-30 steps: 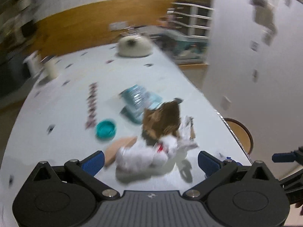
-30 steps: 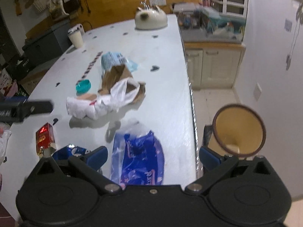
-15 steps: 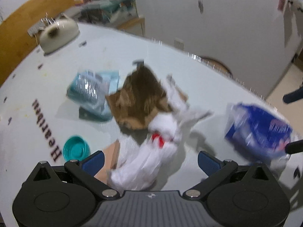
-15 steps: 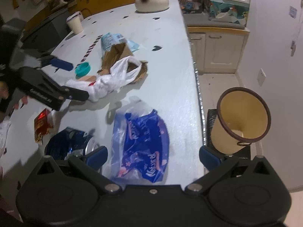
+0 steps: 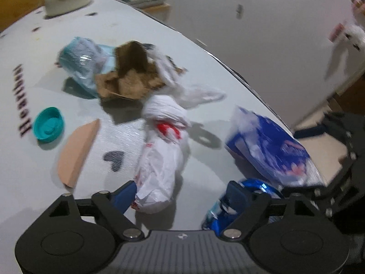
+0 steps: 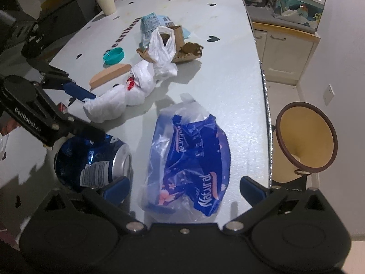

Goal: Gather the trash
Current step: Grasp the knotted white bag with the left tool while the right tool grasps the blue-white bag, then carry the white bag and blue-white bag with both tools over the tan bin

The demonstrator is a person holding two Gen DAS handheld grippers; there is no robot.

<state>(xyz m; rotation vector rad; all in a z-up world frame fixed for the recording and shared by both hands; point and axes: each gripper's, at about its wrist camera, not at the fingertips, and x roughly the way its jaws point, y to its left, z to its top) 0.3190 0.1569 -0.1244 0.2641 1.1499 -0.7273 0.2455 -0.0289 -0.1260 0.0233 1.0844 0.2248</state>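
left claw (image 5: 182, 191) lowered, wide open astride white bag (image 5: 159, 159), seemingly touching; right claw (image 6: 184, 185) open, empty.

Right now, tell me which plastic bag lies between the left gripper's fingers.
The white knotted plastic bag with red print, between the open left gripper. The blue Natural bag lies before the right gripper.

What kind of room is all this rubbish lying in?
Most likely a home kitchen or dining area: a white table strewn with wrappers, cream cupboards along the wall, a waste bin beside the table, and a paper cup.
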